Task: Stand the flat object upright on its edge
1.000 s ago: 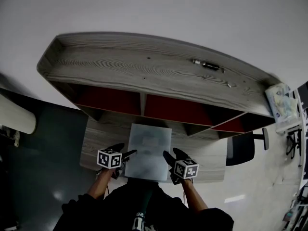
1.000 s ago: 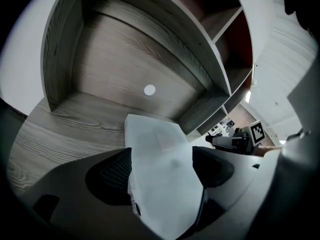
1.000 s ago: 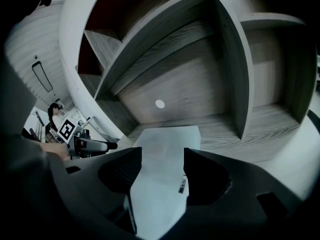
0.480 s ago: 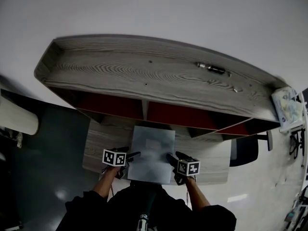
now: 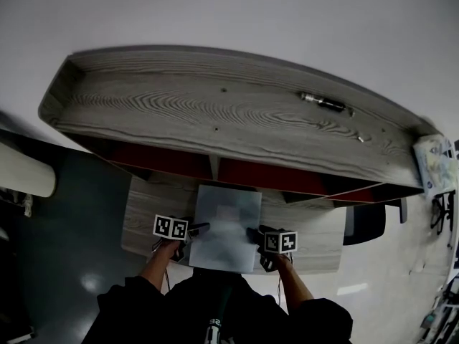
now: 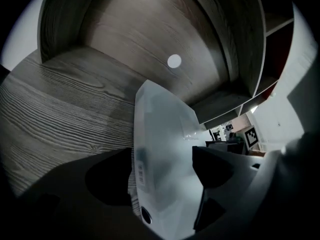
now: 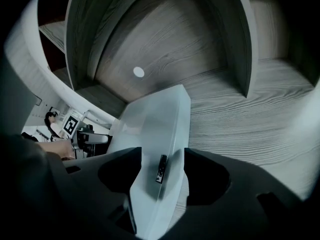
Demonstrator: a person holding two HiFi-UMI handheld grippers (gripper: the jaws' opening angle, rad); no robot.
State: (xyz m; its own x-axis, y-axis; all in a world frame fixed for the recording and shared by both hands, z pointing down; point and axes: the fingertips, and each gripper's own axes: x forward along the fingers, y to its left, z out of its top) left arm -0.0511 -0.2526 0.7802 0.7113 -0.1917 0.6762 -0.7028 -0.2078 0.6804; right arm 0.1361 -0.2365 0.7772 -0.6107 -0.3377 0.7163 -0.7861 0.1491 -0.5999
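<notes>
Two grippers, one flat thing between them. The left gripper point(image 5: 195, 229) has its jaws pinching the flat case point(image 5: 226, 224) by its 9 o'clock edge, down near the corner closest to the person. In the left gripper view, the left gripper point(image 6: 162, 170) has a dark jaw on either face of the frosted white flat case point(image 6: 165, 129), which runs away from the camera toward 12 o'clock. There's a small label strip point(image 6: 141, 173) on the clamped edge.

Same deal on the other side: the right gripper point(image 5: 252, 233) is closed on the case's 3 o'clock edge. In the right gripper view, the right gripper point(image 7: 162, 170) squeezes the flat case point(image 7: 155, 129) edge-on, with a little dark clip point(image 7: 161, 168) sitting right between the jaws.

From the head view the case shows its broad face to the camera, so it's not on its edge. It's over the wood-grain desk surface point(image 5: 143, 206), and I honestly can't tell if the far edge touches the wood.

At 12 o'clock from the case is the shelf unit point(image 5: 215, 113), with red back panels point(image 5: 165, 160) in its cubbies. On its top, out toward 2 o'clock, lies a small dark cylinder point(image 5: 326, 104). A dark chair point(image 5: 364, 224) sits at 3 o'clock past the desk.
</notes>
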